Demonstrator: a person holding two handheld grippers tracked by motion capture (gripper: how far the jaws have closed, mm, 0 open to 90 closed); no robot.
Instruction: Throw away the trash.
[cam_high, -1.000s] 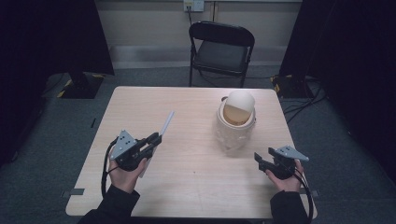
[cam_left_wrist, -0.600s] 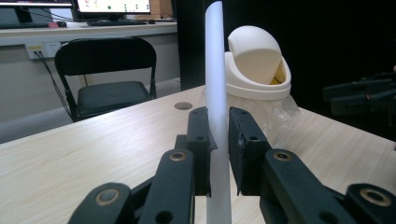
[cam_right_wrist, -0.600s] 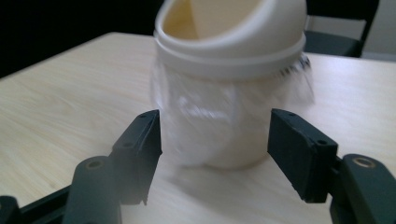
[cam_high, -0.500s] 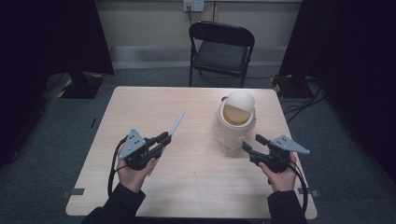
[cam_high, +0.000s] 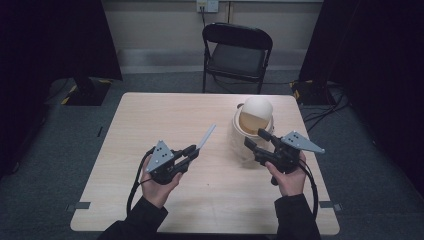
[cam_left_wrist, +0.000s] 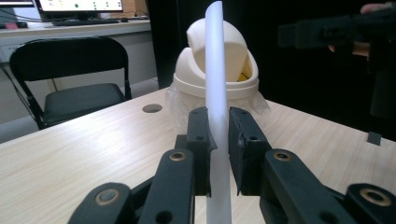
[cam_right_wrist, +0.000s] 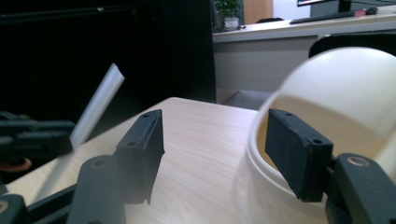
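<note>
High view first: at the left of the wooden surface (cam_high: 150, 120), the person's left hand (cam_high: 159, 186) carries the left tool (cam_high: 194, 149), whose jaws are clamped tight on a thin white strip (cam_high: 206, 136). The strip sticks out past the jaw tips and slants up and to the right, its free end above the bare middle of the surface. From the left gripper view the same strip (cam_left_wrist: 217, 93) rises upright between the two black pads (cam_left_wrist: 198, 140), which press on it from both sides; its rounded top stands in front of the bin farther off.

Right of the strip stands a cream bin (cam_high: 252, 125) with a domed swing lid (cam_high: 257, 107), near the right edge of the surface. A clear plastic bag lines it and bulges out below the rim.

Just right of the bin's lower part, the right hand (cam_high: 288, 176) holds the right tool (cam_high: 254, 138) above the surface, its tips close beside the bin's front. Its jaws have just been closing a little, yet in the right gripper view they stand well apart with nothing between them: the left pad (cam_right_wrist: 148, 140) is over bare wood, the right pad (cam_right_wrist: 294, 144) is in front of the bin's rim (cam_right_wrist: 261, 154). Whether that pad touches the bin cannot be told.

Behind the surface stands a black folding chair (cam_high: 235, 55).
</note>
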